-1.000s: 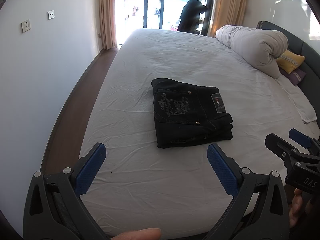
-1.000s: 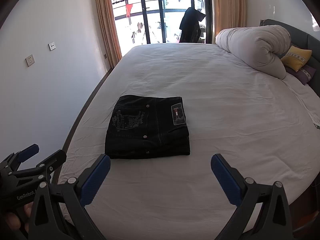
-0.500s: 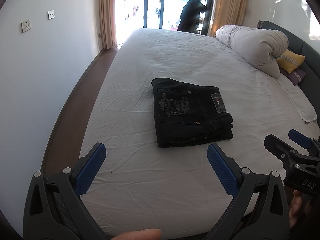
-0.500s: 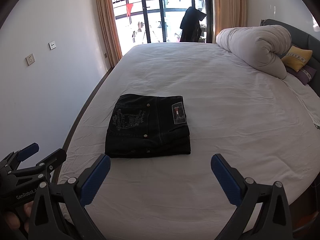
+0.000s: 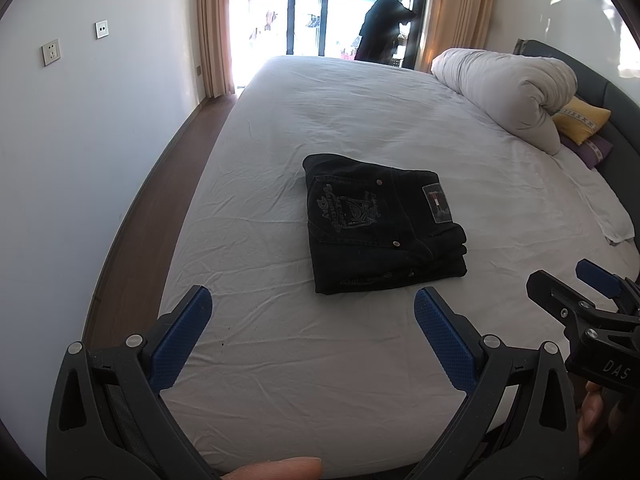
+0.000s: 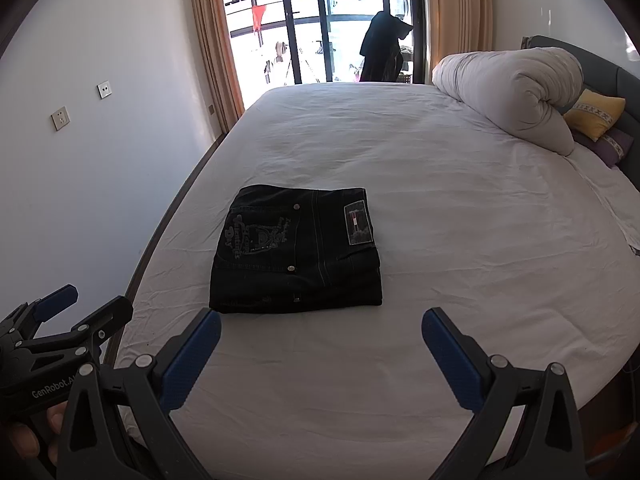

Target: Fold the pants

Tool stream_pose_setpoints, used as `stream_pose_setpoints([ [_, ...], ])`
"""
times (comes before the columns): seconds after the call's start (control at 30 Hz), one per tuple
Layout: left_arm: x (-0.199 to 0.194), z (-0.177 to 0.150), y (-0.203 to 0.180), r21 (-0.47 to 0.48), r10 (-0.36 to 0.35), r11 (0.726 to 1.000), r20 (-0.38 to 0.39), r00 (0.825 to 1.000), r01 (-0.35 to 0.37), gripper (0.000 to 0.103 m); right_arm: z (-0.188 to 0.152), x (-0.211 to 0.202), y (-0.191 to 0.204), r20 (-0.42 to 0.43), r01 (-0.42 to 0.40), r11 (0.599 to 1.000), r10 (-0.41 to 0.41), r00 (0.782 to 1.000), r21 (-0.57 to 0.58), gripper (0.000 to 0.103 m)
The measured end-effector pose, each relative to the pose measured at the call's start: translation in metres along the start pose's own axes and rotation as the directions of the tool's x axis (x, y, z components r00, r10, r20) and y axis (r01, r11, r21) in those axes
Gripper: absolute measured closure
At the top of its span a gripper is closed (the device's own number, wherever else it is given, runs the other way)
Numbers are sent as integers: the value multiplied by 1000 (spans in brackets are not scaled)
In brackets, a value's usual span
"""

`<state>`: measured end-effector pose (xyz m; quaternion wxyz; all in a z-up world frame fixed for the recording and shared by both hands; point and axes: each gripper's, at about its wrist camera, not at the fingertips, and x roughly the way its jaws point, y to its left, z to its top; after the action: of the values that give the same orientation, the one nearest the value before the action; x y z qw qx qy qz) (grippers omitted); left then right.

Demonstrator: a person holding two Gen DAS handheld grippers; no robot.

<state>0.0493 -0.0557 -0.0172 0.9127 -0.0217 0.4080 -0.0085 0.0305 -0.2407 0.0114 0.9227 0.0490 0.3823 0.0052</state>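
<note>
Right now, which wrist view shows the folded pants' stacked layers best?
The left wrist view: the folded pants sit angled, so the layered edge at their right end shows clearly. The right wrist view sees them squarer from the front, top face plain, layers mostly compressed.

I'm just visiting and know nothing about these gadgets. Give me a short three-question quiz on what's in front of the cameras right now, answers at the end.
1. True or false: the black pants lie folded into a compact stack on the white bed.
2. Which is gripping the pants: A) left gripper, B) right gripper, C) neither?
3. Fill in: the rolled white duvet lies beside a ______ pillow near the headboard.

Key
1. True. They sit as a neat stack, back pocket and label patch facing up.
2. C. Both grippers are open and hang clear of the pants, nearer the cameras.
3. Yellow.
</note>
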Motion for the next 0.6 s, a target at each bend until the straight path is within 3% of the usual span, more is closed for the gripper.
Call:
stream_pose_setpoints([
  [0.6,3,-5,1,-8,2,1000,-1,1000,-2,0,-9,0,1,-7,-2,1000,2,1000,1,0],
])
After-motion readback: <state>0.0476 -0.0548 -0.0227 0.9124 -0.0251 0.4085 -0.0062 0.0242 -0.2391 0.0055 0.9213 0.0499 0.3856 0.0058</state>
